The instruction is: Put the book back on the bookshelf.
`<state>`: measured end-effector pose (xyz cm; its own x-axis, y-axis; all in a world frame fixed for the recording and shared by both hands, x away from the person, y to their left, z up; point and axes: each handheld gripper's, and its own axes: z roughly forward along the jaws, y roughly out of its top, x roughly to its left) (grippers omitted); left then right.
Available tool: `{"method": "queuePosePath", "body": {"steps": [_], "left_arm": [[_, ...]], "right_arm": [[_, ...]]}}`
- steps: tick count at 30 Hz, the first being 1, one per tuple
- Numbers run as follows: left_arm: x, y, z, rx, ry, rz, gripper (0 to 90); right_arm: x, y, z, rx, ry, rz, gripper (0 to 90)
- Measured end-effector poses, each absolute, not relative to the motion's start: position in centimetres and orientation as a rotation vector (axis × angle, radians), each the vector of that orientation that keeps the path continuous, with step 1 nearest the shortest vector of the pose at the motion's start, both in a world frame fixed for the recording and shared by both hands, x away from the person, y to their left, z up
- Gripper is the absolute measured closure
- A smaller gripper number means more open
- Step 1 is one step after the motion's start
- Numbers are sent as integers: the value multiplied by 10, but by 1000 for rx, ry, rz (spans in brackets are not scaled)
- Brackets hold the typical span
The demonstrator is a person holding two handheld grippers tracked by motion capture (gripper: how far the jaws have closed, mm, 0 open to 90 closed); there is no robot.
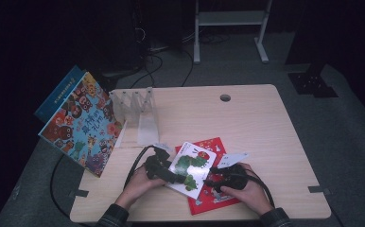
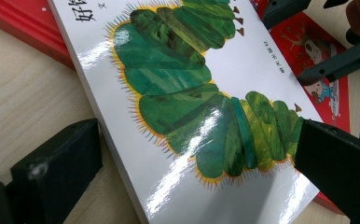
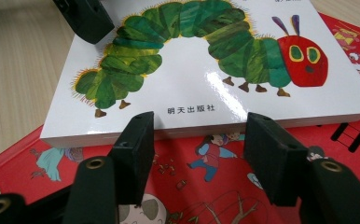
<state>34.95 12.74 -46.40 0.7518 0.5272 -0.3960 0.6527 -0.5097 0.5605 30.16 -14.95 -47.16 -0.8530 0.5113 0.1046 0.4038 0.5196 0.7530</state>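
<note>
A white board book with a green caterpillar [image 1: 192,165] lies partly on top of a red picture book [image 1: 212,144] near the table's front edge. My left gripper [image 1: 176,177] is shut on the caterpillar book's left edge. One jaw sits on the glossy cover [image 2: 178,93] and the other under the edge, by the tabletop. My right gripper [image 1: 214,179] hovers over the red book [image 3: 192,186] with its jaws open. Its fingertips [image 3: 138,126] stop just short of the caterpillar book's near edge [image 3: 192,84], and nothing lies between them.
A clear acrylic book rack [image 1: 138,111] stands at the back left of the wooden table [image 1: 265,127]. A large colourful picture book [image 1: 81,123] and a blue one [image 1: 60,90] lean off the left edge. Cables trail from both grippers.
</note>
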Motion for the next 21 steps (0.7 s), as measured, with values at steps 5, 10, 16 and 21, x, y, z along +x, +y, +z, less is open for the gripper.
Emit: {"method": "queuePosePath", "body": {"steps": [5,10,16,21], "left_arm": [[348,125,-462,2296,851,-194,0],[348,118,-458,2378,846,-157,3],[352,123,-457,2324,886,-210,25],[353,125,-451,2254,895,-244,26]], "right_arm": [[300,-147,-471,785,2625,1237,401],[299,-146,-471,787,2625,1231,400],[299,-146,-471,778,2628,1225,395],[300,-147,-472,773,2624,1208,320]]}}
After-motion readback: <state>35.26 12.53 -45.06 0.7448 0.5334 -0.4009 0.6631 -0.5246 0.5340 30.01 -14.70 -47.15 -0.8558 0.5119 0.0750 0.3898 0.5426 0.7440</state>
